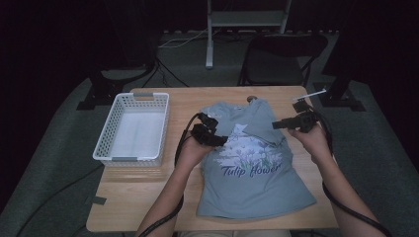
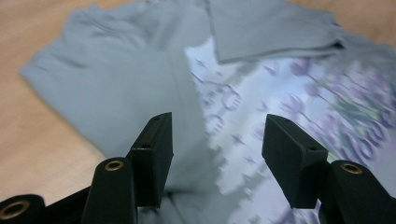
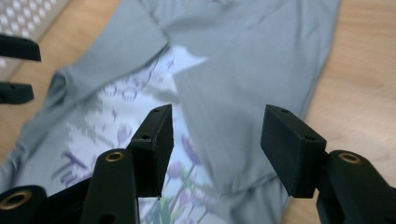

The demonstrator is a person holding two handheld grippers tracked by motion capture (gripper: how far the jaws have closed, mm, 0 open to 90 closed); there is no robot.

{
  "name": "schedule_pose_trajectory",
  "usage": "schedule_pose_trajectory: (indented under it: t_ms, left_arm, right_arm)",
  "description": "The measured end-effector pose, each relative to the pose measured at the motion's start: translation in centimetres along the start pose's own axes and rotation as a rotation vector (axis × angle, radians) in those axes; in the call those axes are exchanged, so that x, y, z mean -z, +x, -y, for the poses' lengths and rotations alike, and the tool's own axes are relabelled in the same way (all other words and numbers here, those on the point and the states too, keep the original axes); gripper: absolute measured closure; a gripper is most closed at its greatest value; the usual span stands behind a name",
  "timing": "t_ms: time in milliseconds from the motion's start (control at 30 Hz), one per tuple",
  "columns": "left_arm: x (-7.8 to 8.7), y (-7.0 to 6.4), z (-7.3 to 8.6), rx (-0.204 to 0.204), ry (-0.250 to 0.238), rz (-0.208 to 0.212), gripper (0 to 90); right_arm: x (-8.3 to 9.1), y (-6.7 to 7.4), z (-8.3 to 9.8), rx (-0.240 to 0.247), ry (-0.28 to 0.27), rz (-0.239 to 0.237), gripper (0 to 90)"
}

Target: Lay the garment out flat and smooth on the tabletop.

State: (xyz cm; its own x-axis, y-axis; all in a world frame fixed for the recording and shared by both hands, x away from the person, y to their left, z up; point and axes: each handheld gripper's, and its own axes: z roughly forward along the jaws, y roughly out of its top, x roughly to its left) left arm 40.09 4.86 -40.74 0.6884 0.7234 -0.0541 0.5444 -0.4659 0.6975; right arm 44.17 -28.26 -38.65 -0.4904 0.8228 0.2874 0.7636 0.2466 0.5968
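Dark floor and black curtains surrounded a pale wooden table, on which a grey T-shirt lay front up, its hem toward the person and its collar at the far side. Purple flowers and the words "Tulip flower" were printed across its chest. Both sleeves lay folded inward over the print.

Above the shirt's left sleeve, the person's left hand held the left gripper clear of the cloth, its jaws partly apart with nothing between them; in the left gripper view only the shirt lay beneath the gap. On the other side the right gripper hovered over the folded right sleeve, its jaws likewise standing partly open and empty, aimed toward the middle of the shirt.

Left of the shirt, well apart from it, stood a white plastic basket. Beyond the table, a folding chair stood in the gloom.
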Motion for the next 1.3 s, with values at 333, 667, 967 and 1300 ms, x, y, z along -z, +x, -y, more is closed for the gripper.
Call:
schedule_pose_trajectory:
  t_ms: [333,667,967,1300]
  left_arm:
    - [0.3,-2.6,3.1,-0.012,0.024,0.082,34.8]
    - [1.1,-4.2,5.1,0.012,-0.039,0.145,30.6]
    - [2.1,-4.6,7.1,0.046,-0.069,0.096,21.6]
    - [2.5,-4.5,9.0,0.089,-0.106,0.133,21.6]
  right_arm:
    - [-1.0,1.3,3.2,0.052,0.029,-0.035,29.6]
    - [-1.4,2.2,4.2,0.124,-0.053,-0.109,20.8]
    - [-1.7,2.8,3.8,0.115,-0.071,0.015,9.4]
    - [-3.3,2.0,1.9,0.054,0.021,0.024,6.2]
